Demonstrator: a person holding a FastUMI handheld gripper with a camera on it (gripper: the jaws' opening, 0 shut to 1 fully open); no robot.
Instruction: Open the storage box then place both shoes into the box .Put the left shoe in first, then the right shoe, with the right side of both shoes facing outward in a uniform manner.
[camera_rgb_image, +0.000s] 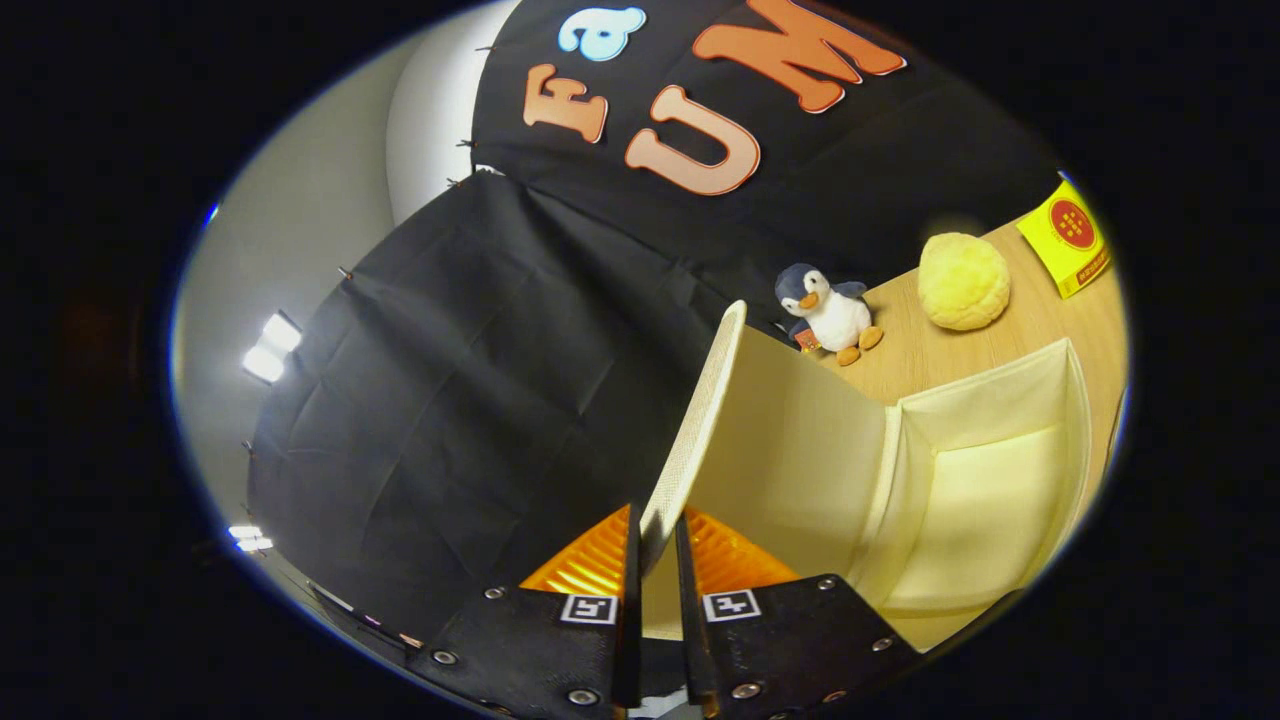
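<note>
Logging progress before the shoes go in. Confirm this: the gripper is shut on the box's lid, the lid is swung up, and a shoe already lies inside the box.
One thing is wrong: no shoe lies inside. The gripper view shows the storage box with a bare interior. The rest holds: the gripper is shut on the edge of the lid, which is swung up.

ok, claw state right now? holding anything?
Claw: closed on the edge of the storage box lid, one finger on each side of it, lid raised over the open box.
</note>
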